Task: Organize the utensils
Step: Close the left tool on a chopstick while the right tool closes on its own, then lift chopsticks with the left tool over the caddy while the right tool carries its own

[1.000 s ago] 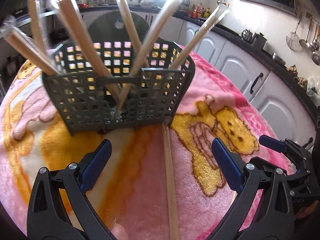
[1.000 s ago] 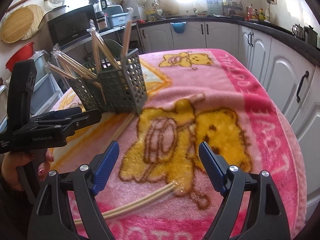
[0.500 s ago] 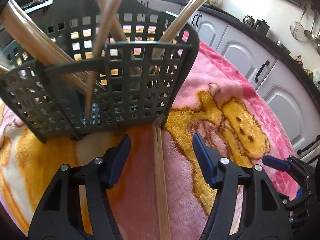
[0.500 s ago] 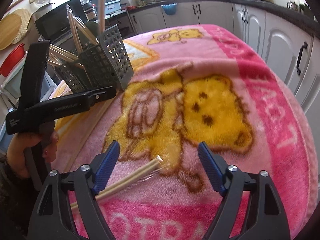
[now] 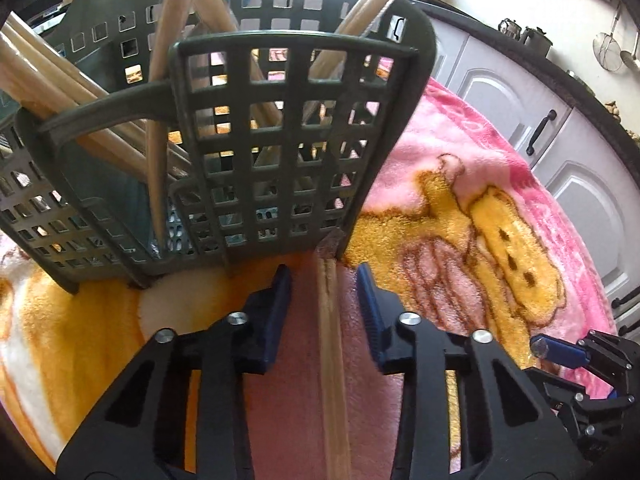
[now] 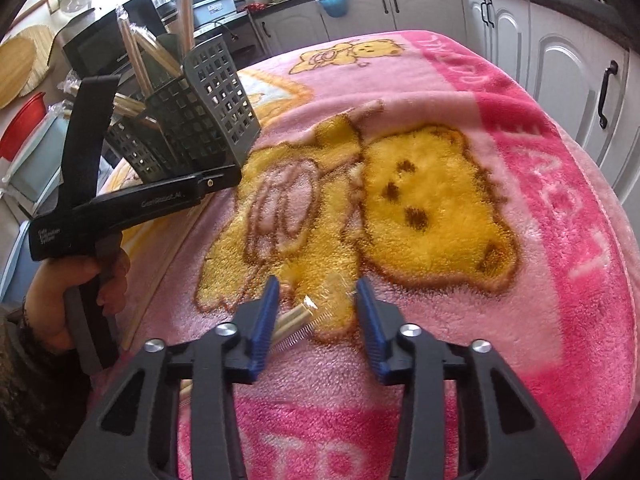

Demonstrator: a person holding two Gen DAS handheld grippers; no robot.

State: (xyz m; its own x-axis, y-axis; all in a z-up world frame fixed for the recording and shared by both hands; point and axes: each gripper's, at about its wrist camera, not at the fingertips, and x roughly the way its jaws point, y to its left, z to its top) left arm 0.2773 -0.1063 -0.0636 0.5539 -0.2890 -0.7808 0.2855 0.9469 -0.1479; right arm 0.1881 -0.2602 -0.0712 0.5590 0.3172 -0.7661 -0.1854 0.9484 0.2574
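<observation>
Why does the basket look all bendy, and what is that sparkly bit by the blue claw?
Left wrist view: the fisheye lens bows the close utensil basket outward, and the chopsticks below it smear near the frame's bottom edge. Right wrist view: light glints off the clear wrapper on the chopsticks between the right claw's fingers.

Left wrist view sits low, very near the utensil basket (image 5: 256, 152), facing it. Right wrist view looks across the blanket (image 6: 460, 200); both share basket and blanket.
</observation>
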